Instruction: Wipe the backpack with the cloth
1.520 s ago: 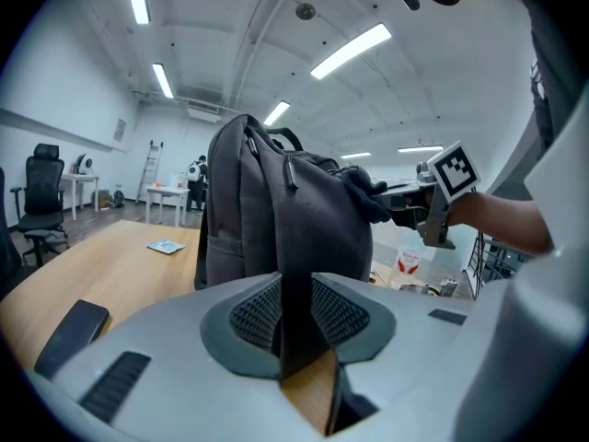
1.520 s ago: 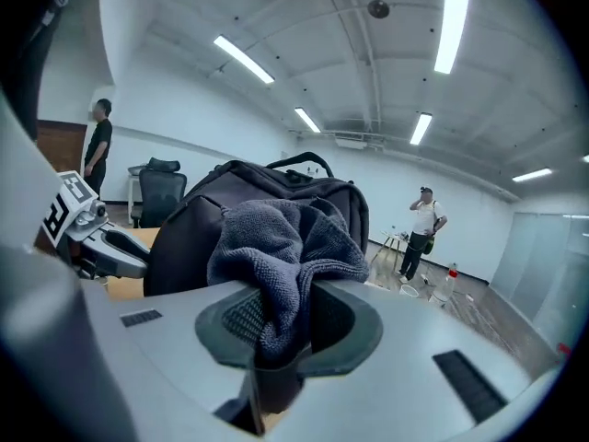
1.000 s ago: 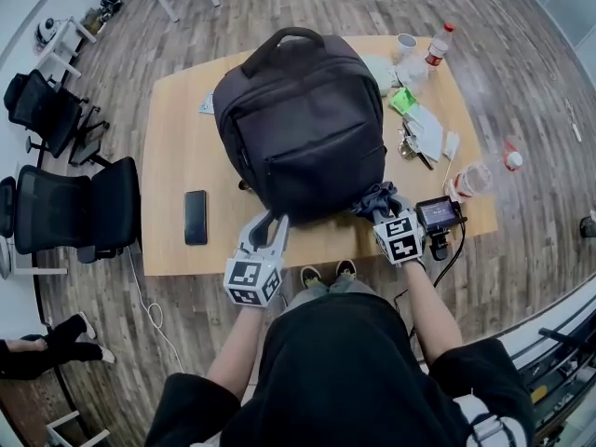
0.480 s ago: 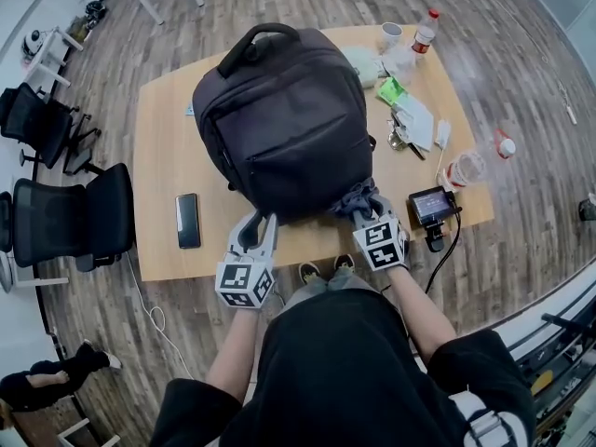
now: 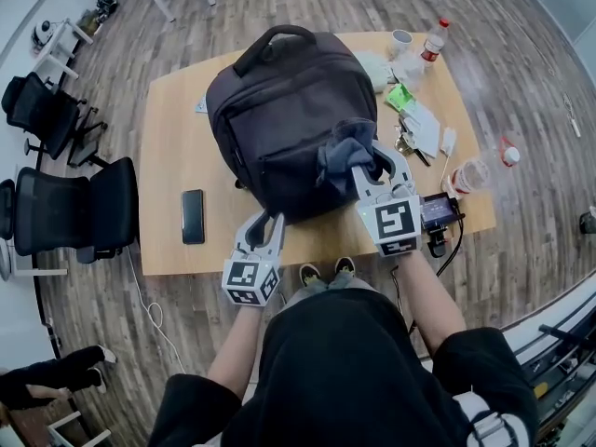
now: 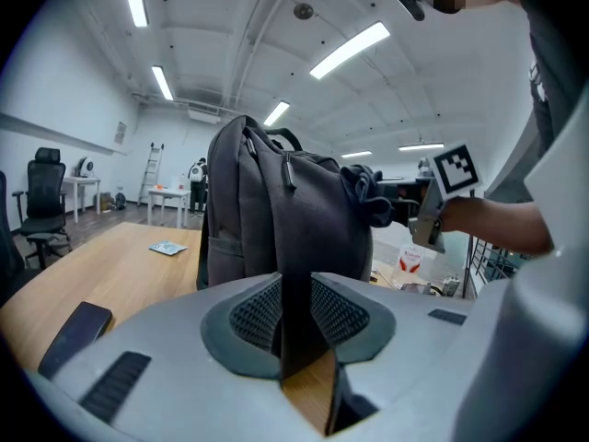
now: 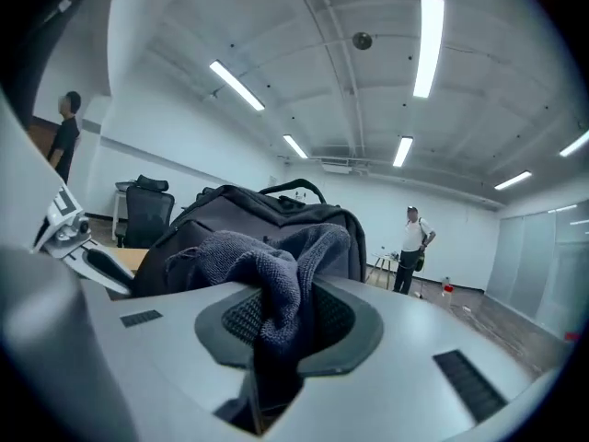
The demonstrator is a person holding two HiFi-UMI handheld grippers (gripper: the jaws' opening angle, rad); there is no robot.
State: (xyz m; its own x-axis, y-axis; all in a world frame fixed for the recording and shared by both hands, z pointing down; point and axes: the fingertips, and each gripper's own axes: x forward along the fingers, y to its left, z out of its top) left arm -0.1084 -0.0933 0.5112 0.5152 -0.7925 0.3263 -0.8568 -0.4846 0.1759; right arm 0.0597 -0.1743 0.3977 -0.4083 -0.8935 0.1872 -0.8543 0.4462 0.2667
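The backpack stands upright in the middle of the wooden worktop, its carry handle toward the top of the head view and its front panel facing the person. It looks soft-sided and bulky: the fabric should give under pressure, and the whole bag could lean or slide if pushed hard, so it is best steadied low, at its base.

The left tool does this. Just left of centre, at the worktop's near edge, its jaws are clamped on a dark fold of the bag's bottom edge, which fills the gap between the pads in the left gripper view. The forearm comes up from the lower left, with the tool angled slightly downward.

The cloth is a grey-blue terry piece, light and limp. It is best gripped by a bunched fold so a loose pad hangs free for wiping. The right tool is closed on such a bunch, with folds spilling over its jaws. It is raised to the right side of the front panel, the cloth against the fabric, and the forearm reaches up from the lower right.
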